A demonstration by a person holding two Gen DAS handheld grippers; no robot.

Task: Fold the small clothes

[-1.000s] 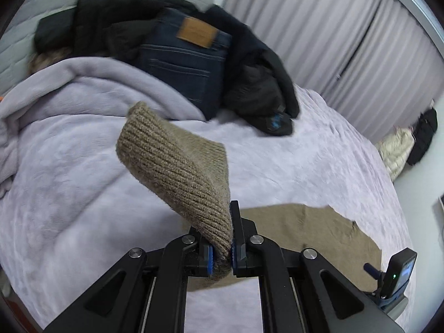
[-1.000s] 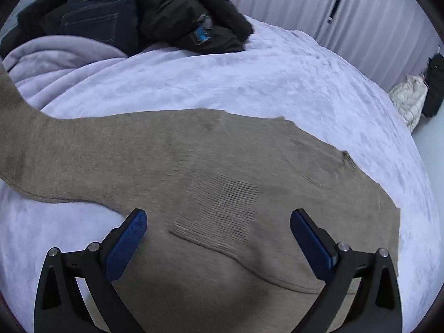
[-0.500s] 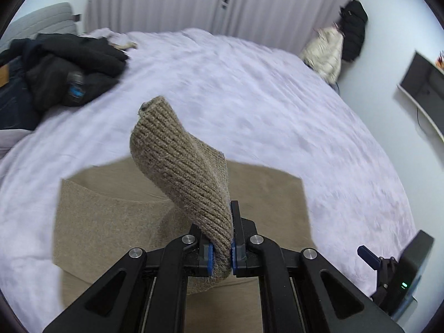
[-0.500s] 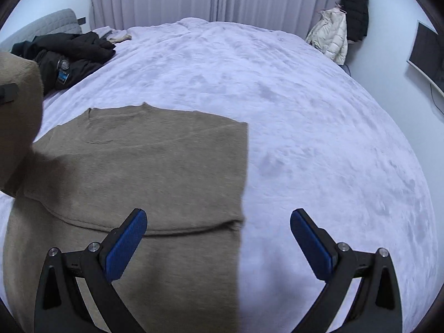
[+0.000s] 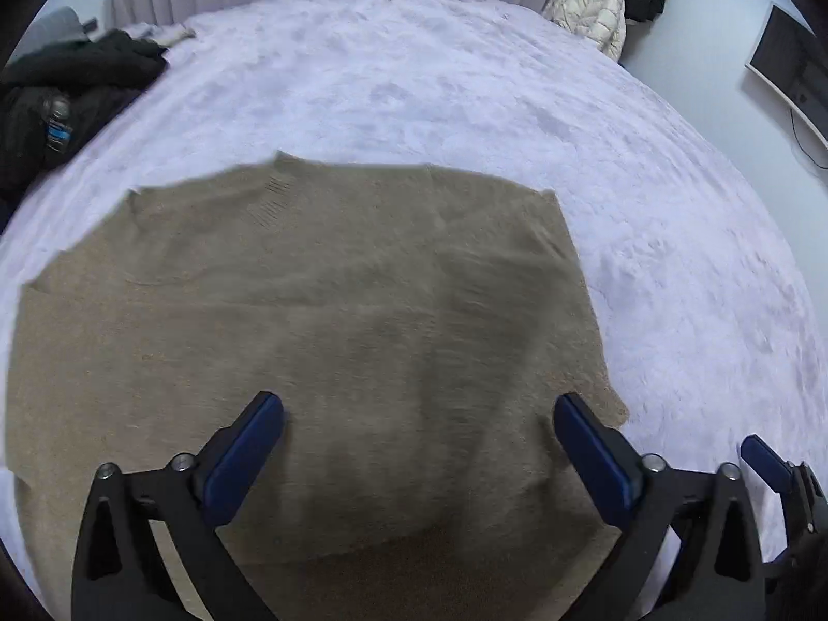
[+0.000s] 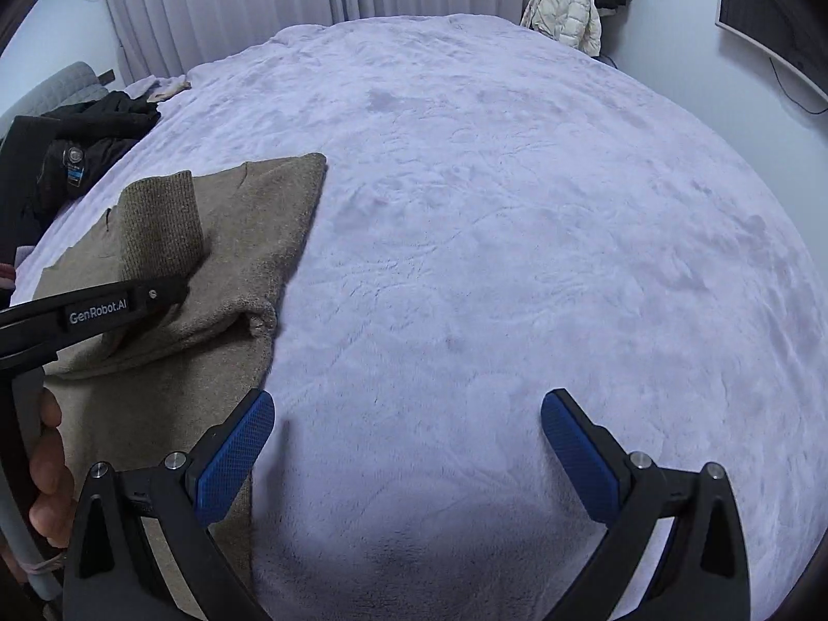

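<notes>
The jaws of the left gripper were seen spread wide, having just been opening, and nothing was pinched between them in the left wrist view, where only the flat body of the tan knit sweater lay below. The jaws of the right gripper were likewise held wide and empty, over bare bed just beside the sweater's edge. The sweater was spread on the near left part of the bed, with one sleeve folded across its body. The sleeve's ribbed cuff was seen standing up just behind a finger of the left gripper in the right wrist view; whether it was touched there could not be told. The garment was judged soft, light and limp, so that no shape would be kept once it was lifted, and any free part would be expected to sag and drag. The plush bed cover was thought likely to cling to the knit, so lifting rather than sliding would be favoured. A hold would best be taken at a firm edge, such as the ribbed hem, the cuff or a shoulder seam, with both layers pinched together. A hold in the loose middle might stretch the knit or gather only the top layer.
</notes>
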